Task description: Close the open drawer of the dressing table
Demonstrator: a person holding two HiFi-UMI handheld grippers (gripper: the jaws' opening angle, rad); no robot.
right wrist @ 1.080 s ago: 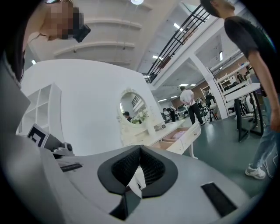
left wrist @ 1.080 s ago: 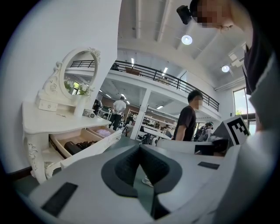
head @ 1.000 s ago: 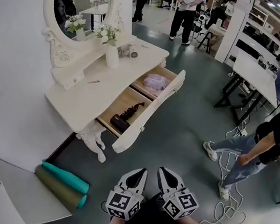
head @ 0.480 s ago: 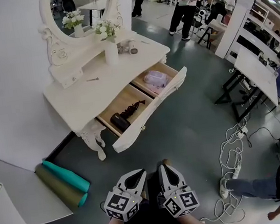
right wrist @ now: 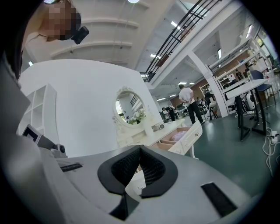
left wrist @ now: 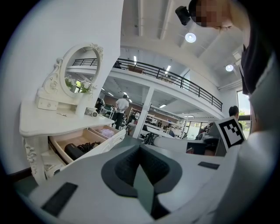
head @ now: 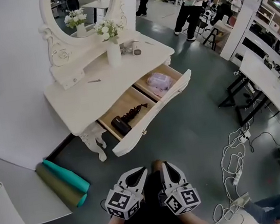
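Two tools, the left tool (head: pixel 137 172) and right tool (head: pixel 164 168), sit side by side low over the floor (head: pixel 196 142), each with jaws pressed together on nothing. The drawer (head: pixel 150 113) stands pulled out of the table (head: pixel 84 98), well apart from both tools, holding a dryer (head: pixel 121 123) and a pink pouch (head: pixel 157 82).

No readable text, label, brand or number anywhere. Only black-and-white square marker patterns on the left tongs (head: pixel 139 172) and the right tongs (head: pixel 164 165), with no letters or digits in them. Everything else too small or blurred to read.
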